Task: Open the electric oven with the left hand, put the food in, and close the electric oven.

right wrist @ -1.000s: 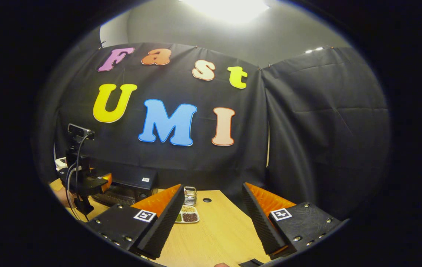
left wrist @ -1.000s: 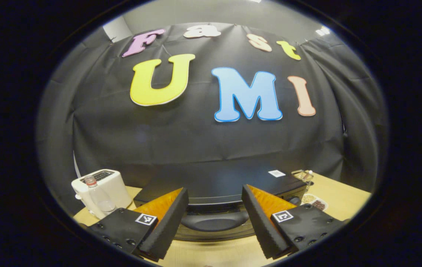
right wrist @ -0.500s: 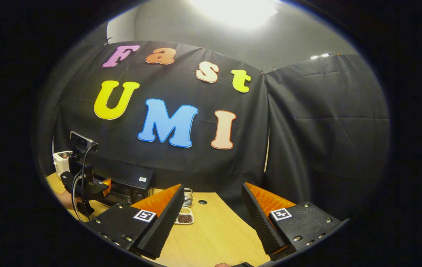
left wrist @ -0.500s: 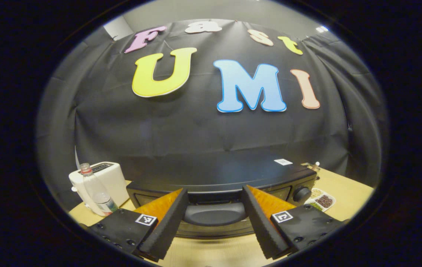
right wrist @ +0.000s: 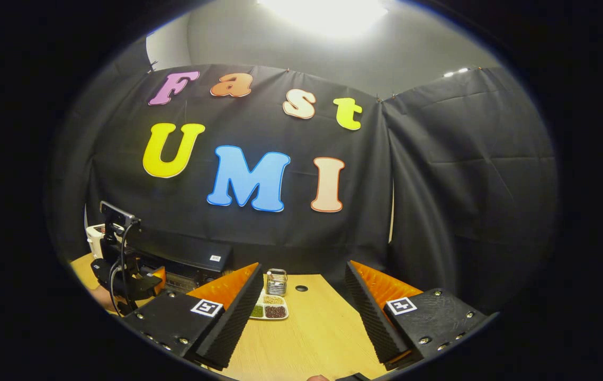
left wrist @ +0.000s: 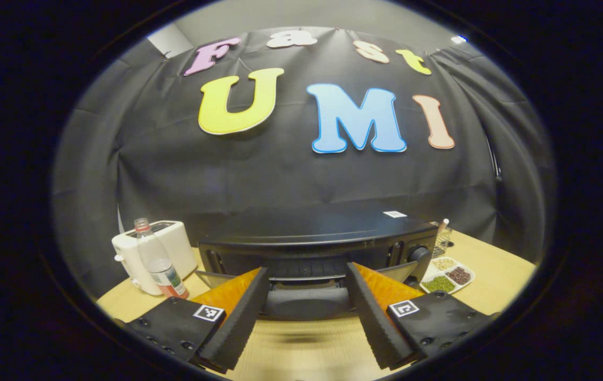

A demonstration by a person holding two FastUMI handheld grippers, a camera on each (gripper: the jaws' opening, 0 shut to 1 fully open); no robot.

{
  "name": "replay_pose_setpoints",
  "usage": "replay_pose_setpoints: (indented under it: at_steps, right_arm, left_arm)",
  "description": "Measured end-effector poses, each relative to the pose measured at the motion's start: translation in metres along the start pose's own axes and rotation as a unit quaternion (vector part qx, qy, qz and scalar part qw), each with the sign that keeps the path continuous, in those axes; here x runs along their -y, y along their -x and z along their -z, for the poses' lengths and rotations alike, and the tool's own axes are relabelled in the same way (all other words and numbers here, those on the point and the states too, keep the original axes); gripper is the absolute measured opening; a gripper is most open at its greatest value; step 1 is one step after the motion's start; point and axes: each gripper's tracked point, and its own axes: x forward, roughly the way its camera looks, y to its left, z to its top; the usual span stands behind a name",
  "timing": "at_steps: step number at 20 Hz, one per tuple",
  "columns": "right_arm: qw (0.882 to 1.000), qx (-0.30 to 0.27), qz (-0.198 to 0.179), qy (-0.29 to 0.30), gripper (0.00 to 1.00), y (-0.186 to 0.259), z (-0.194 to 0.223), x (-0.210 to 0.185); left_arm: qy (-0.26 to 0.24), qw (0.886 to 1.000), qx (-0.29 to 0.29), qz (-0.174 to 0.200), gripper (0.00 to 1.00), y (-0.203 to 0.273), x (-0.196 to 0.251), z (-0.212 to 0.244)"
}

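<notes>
Left gripper view puts your left gripper (left wrist: 305,317) with fingers spread either side of the oven (left wrist: 317,246) door handle (left wrist: 306,301), not pinching; the door looks ajar. Next, pull down. Your right gripper (right wrist: 301,323) hangs open, empty.

One electric oven (left wrist: 317,241) at the table's (left wrist: 492,275) far edge. One white toaster (left wrist: 166,248) near the far left corner, with one plastic bottle (left wrist: 159,262) just before it. One divided dish (left wrist: 447,274) holding three kinds of dry goods, right of the oven. One small metal rack (right wrist: 276,281) behind that dish. Two grippers: left (left wrist: 306,317), right (right wrist: 304,317).
</notes>
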Motion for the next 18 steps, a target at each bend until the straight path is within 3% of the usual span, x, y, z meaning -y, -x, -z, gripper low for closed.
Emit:
replay_pose_setpoints:
  at_steps: [5, 8, 12, 18]
  right_arm:
    - [1.000, 0.006, -0.018, -0.003, 0.96, 0.009, 0.001, 0.005]
    - [1.000, 0.005, -0.017, -0.006, 0.96, 0.016, 0.004, 0.013]
    - [1.000, -0.004, -0.016, -0.005, 0.97, 0.027, 0.014, 0.027]
    - [1.000, -0.011, -0.015, -0.006, 0.97, 0.036, 0.021, 0.039]
  left_arm:
    - [-0.012, 1.000, -0.027, -0.007, 1.00, 0.025, 0.002, 0.026]
    - [-0.017, 0.999, -0.042, -0.008, 0.93, 0.039, 0.004, 0.042]
    - [-0.012, 0.997, -0.077, -0.013, 1.00, 0.056, 0.007, 0.073]
    - [-0.014, 0.992, -0.124, -0.023, 1.00, 0.068, 0.012, 0.115]
